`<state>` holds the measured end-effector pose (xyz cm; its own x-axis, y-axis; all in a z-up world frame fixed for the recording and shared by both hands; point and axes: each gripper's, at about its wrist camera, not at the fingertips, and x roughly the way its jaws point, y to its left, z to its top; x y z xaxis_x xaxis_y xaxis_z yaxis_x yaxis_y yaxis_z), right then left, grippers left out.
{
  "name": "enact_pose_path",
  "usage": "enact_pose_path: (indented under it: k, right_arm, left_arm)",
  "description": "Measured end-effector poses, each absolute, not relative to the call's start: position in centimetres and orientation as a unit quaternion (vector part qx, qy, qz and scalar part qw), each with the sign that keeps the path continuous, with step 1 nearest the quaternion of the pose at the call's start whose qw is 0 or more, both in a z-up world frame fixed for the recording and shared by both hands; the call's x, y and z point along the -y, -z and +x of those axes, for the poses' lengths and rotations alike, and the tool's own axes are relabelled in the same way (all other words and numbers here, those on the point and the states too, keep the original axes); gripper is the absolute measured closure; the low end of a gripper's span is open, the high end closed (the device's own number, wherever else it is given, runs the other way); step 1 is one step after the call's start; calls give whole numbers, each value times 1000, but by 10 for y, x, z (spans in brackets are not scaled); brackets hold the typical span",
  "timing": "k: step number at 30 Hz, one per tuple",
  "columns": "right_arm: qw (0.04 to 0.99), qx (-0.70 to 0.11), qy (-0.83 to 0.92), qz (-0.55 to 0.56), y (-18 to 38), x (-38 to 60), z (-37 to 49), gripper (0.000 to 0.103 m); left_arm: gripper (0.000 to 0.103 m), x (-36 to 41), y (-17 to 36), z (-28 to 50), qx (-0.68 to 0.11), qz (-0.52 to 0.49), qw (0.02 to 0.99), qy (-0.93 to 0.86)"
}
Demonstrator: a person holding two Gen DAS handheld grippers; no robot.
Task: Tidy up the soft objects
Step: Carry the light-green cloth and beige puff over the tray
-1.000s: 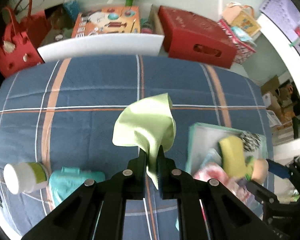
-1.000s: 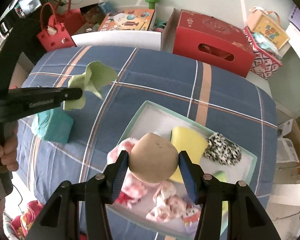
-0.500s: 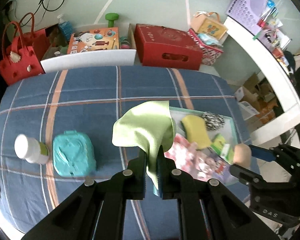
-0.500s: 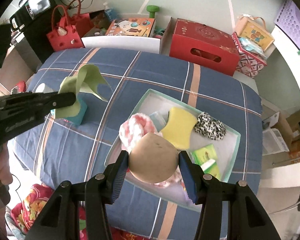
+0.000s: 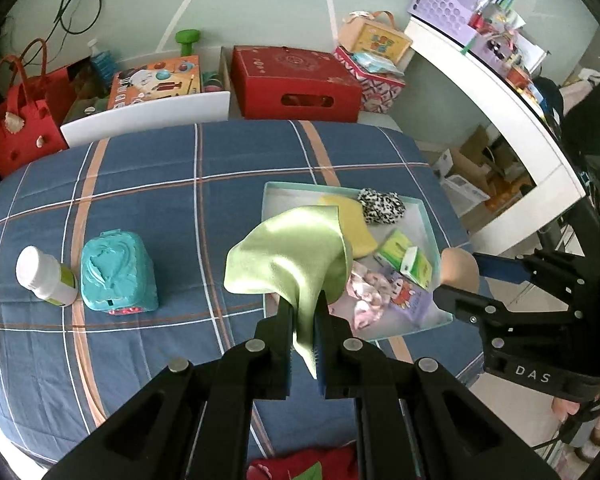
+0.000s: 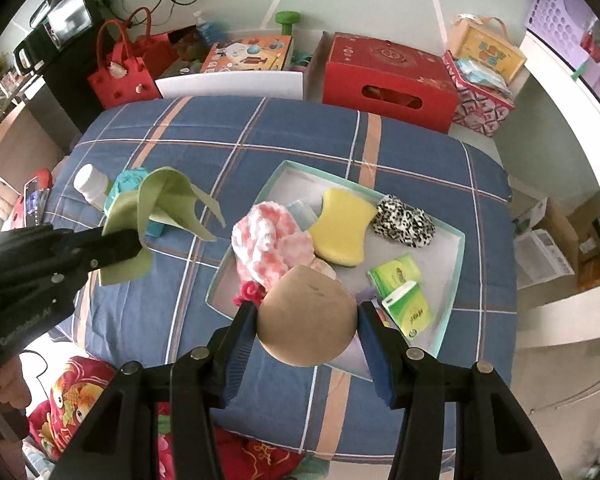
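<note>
My left gripper (image 5: pixel 303 312) is shut on a light green cloth (image 5: pixel 288 260) and holds it in the air over the blue plaid table, left of the teal tray (image 5: pixel 432 232). The cloth also shows in the right wrist view (image 6: pixel 156 216). My right gripper (image 6: pixel 306 320) is shut on a tan soft ball (image 6: pixel 307 316), high above the tray's near edge (image 6: pixel 458 264); the ball also shows in the left wrist view (image 5: pixel 458 268). In the tray lie a yellow sponge (image 6: pixel 342 226), a pink-white fluffy item (image 6: pixel 270 244), a leopard-print pouch (image 6: pixel 404 220) and green packets (image 6: pixel 404 292).
A teal wipes pack (image 5: pixel 116 272) and a white bottle (image 5: pixel 44 276) stand on the table's left. Behind the table are a red box (image 5: pixel 296 80), a red bag (image 5: pixel 16 120) and a white bin (image 5: pixel 148 110). A white shelf (image 5: pixel 500 112) runs along the right.
Both grippers have risen and drawn back from the table, so the table and tray look smaller and farther. Each keeps its hold, the left on the cloth, the right on the ball.
</note>
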<state>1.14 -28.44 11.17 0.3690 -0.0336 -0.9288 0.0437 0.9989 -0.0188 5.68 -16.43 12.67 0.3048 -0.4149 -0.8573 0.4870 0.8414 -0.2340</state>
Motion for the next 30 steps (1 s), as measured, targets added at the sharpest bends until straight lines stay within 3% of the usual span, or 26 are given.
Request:
enact_pose_path:
  k: [12, 30]
  right_arm:
    - [814, -579, 41, 16, -90, 312, 3, 49]
    - [768, -635, 53, 62, 2, 349, 19, 49]
  left_arm:
    - [94, 199, -105, 47, -537, 46, 785, 304]
    - [94, 225, -6, 62, -613, 51, 733, 290]
